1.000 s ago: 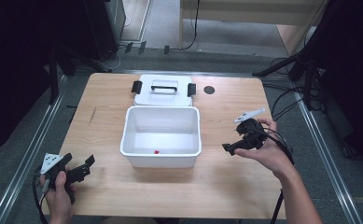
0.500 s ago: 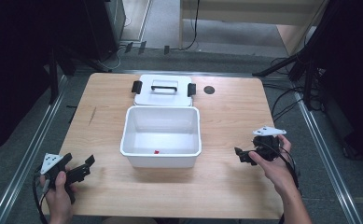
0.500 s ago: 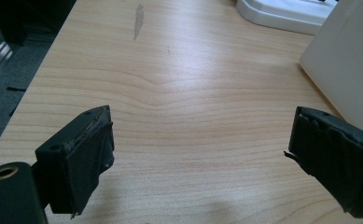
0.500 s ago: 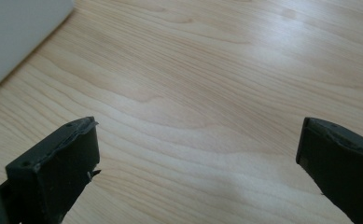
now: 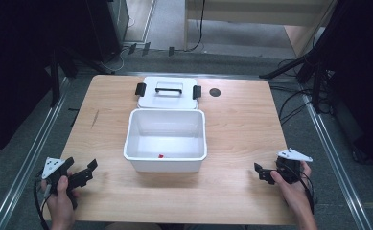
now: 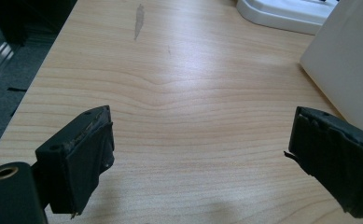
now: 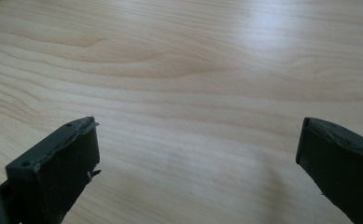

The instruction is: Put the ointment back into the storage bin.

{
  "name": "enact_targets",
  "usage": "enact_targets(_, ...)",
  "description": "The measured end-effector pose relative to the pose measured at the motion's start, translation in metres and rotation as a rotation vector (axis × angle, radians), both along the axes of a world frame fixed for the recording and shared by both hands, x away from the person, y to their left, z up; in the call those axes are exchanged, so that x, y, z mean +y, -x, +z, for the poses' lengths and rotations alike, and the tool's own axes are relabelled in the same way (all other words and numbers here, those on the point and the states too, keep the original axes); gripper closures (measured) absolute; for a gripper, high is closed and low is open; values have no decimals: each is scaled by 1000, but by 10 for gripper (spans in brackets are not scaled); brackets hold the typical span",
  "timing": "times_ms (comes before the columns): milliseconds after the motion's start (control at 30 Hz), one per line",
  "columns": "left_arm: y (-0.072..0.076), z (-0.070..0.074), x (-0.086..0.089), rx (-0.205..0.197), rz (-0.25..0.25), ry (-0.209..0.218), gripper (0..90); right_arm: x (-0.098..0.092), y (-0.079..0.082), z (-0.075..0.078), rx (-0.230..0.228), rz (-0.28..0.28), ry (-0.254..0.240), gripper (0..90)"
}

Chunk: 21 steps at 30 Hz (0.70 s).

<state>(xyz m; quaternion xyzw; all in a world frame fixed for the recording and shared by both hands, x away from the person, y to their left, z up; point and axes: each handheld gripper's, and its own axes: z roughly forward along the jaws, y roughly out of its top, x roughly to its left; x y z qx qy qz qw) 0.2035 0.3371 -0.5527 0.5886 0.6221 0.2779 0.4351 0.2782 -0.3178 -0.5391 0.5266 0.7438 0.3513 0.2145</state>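
Note:
A white plastic bin [image 5: 166, 139] stands open at the middle of the wooden table [image 5: 237, 124], with a small red object [image 5: 160, 155] on its floor near the front wall. Its white lid [image 5: 168, 92], with black latches and a handle, lies flat just behind it. My left gripper [image 5: 86, 172] rests at the table's front left, open and holding nothing; in the left gripper view the bin's wall [image 6: 347, 65] stands to the right of the jaws. My right gripper [image 5: 263, 173] sits at the front right, open, with bare wood between its jaws [image 7: 193, 149].
A dark round hole [image 5: 215, 92] marks the table's back right. Metal rails [image 5: 332, 158] run along both sides of the table, and cables [image 5: 294, 103] trail on the floor to the right. The lid's edge [image 6: 282, 11] lies ahead in the left gripper view.
My right gripper has drawn back from beside the bin toward the table's front right edge and come down lower. The left gripper has stayed put.

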Motion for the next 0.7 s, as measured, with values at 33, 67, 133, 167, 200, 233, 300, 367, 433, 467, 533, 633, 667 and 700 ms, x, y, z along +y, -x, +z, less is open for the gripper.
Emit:
enact_targets(33, 0, 0, 0, -1, 0, 0, 73, -5, 4, -3, -7, -15, -13, 0)
enact_targets(67, 0, 0, 0, 0, -1, 0, 73, -8, 6, -5, -11, -23, -20, 0)
enact_targets(133, 0, 0, 0, -3, 0, 0, 73, -15, 12, -5, -35, -31, -67, 0)
enact_targets(167, 0, 0, 0, 0, 1, 0, 73, -17, 14, -4, -44, -36, -66, 0)
enact_targets(200, 0, 0, 0, -2, 1, 1, 73, -18, 16, -3, -55, -42, -51, 0)
enact_targets(233, 0, 0, 0, -1, 1, 0, 72, -20, 19, -3, -55, -49, -46, 0)
enact_targets(300, 0, 0, 0, -4, 2, 1, 73, -23, 24, -3, -73, -56, -59, 0)
enact_targets(367, 0, 0, 0, -3, 1, 3, 73, -27, 31, -5, -86, -73, -61, 0)
enact_targets(433, 0, 0, 0, -1, -1, 2, 73, -31, 35, -8, -89, -93, -70, 0)
enact_targets(467, 0, 0, 0, -3, 0, 3, 72, -32, 36, -7, -99, -96, -81, 0)
enact_targets(533, 0, 0, 0, -2, 1, 4, 72, -35, 40, -7, -116, -112, -80, 0)
enact_targets(633, 0, 0, 0, 1, 1, 3, 72, -36, 43, -7, -137, -124, -97, 0)
enact_targets(667, 0, 0, 0, 0, 2, 3, 72, -36, 43, -8, -136, -122, -93, 0)
enact_targets(700, 0, 0, 0, 0, 2, 3, 72, -35, 43, -8, -137, -120, -84, 0)
